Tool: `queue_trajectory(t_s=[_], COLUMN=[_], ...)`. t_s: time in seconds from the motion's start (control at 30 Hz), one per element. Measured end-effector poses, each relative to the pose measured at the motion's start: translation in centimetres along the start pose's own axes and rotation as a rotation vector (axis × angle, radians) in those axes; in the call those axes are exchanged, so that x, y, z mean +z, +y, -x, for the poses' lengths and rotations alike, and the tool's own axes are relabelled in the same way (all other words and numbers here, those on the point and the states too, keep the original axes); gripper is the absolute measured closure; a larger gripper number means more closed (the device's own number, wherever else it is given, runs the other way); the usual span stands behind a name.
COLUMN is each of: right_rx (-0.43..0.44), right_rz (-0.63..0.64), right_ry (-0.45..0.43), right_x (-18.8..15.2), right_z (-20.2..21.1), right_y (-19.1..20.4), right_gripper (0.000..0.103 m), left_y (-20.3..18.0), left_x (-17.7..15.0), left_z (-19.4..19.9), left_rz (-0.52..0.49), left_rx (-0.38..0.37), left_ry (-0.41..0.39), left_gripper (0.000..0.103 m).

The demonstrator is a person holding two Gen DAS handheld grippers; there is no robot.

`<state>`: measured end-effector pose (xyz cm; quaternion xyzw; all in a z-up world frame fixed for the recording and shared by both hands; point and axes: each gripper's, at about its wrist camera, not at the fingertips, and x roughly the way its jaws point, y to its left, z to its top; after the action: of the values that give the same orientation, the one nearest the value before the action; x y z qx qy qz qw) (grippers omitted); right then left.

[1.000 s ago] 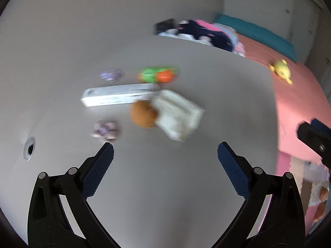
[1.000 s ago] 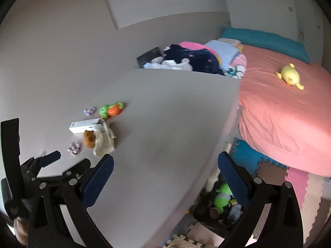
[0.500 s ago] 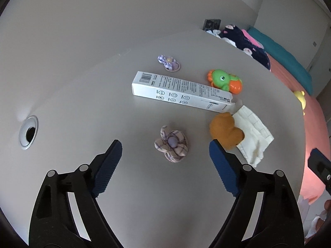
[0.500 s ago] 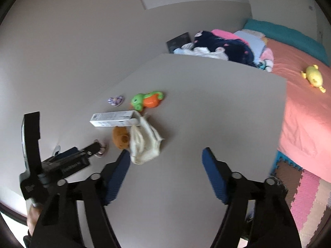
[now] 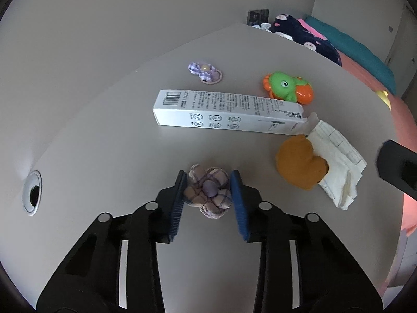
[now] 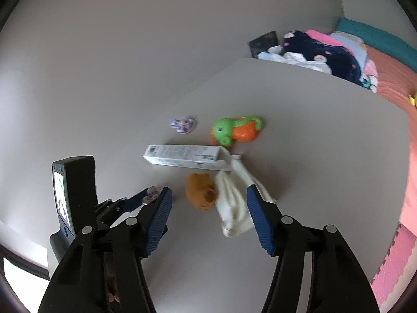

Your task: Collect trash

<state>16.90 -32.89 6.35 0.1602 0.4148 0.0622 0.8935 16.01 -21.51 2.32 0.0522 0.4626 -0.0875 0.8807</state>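
Observation:
My left gripper [image 5: 208, 182] is shut on a purple plaid fabric flower [image 5: 208, 194] that lies on the grey table [image 5: 130, 143]. A long white carton [image 5: 226, 110] lies beyond it. An orange plush [image 5: 299, 165] and a crumpled white tissue [image 5: 338, 167] lie to the right. My right gripper [image 6: 208, 200] is open above the table, with the orange plush [image 6: 200, 193] and the tissue [image 6: 234, 203] between its fingers, apart from them. The left gripper [image 6: 146, 197] shows at its left.
A green and orange turtle toy [image 5: 286, 86] and a purple hair tie [image 5: 206, 71] lie behind the carton. A cable hole [image 5: 32, 193] is at the left. A bed [image 6: 391, 78] with piled clothes [image 6: 320, 52] stands past the table's far edge. Foam mats [image 6: 393, 260] cover the floor.
My left gripper moved forward and down and closed on the plaid flower. My right gripper came closer to the plush and tissue and narrowed a little.

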Motion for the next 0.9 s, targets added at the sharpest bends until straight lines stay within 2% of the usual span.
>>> queue_trajectory(t_s=[0.07,0.13,0.23,0.5,0.6,0.73,0.9], right_rx=[-0.001,-0.001,-0.019,-0.11,-0.116,-0.127,-0.102], right_rz=[0.023,0.057,0.094,0.158,0.148,0.164,0.139], right_ry=[0.015,0.042,0.079,0.128,0.149,0.147,0.087], right_x=[0.2,0.4,0.8,0.6,0.4,0.6,1.1], right_z=[-0.6,-1.6,-3.4,-7.1,-8.1,-8.0,-5.2], right_y=[0.7,1.5,2.3,2.8,2.6,2.7,2.7], right_gripper=[0.043,0.052,0.058,0.06,0.065,0.066,0.066], left_y=[0.2,0.5,1.1,2.0,1.9,1.8,0.8], left_x=[0.0,0.0,0.2,0.4,0.3,0.3,0.7], left_z=[0.2,0.4,0.8,1.0,0.5,0.4,0.5], left_rz=[-0.011,-0.021,-0.011,0.005,0.0,-0.005,-0.023], left_rx=[0.014,0.023,0.022,-0.001,0.009,0.011,0.006], left_ry=[0.003,0.009,0.012,0.013,0.022,0.022,0.013], left_gripper=[0.076,0.078,0.079,0.079,0.079,0.079,0.079])
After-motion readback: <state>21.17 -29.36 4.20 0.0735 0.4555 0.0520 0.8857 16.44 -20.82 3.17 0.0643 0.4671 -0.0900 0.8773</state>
